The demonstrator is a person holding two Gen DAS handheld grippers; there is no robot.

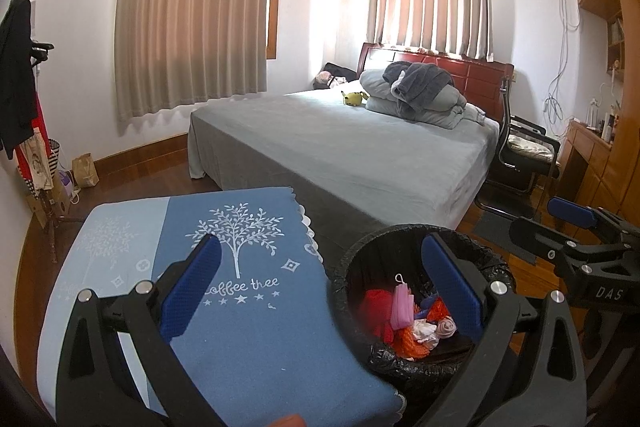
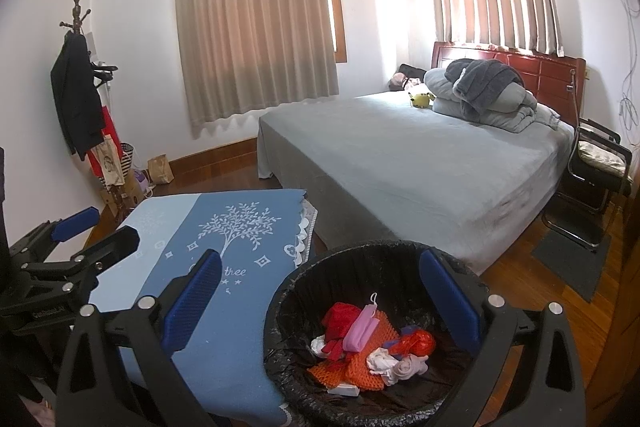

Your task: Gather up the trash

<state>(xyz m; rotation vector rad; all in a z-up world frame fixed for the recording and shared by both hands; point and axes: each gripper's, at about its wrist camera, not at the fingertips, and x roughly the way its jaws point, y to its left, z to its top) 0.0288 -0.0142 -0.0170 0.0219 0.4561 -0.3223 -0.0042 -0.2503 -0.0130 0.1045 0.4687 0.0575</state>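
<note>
Black-lined bin [image 2: 304,291] holding assorted trash [image 2: 368,343], blue tablecloth [image 1: 248,307] bare, left gripper [image 1: 320,279] and right gripper [image 2: 320,287] both spread, empty; collection seemingly finished.

Trash bin [image 2: 312,291] holding the collected trash [image 2: 372,343]

The round bin, lined with a black plastic bag, stands upright at about 3 o'clock of the blue-clothed counter [image 2: 224,327]. Inside lies a loose heap: red cloth, a pink folded piece, orange mesh, crumpled white scraps, and a red-and-blue wrapper.
</note>
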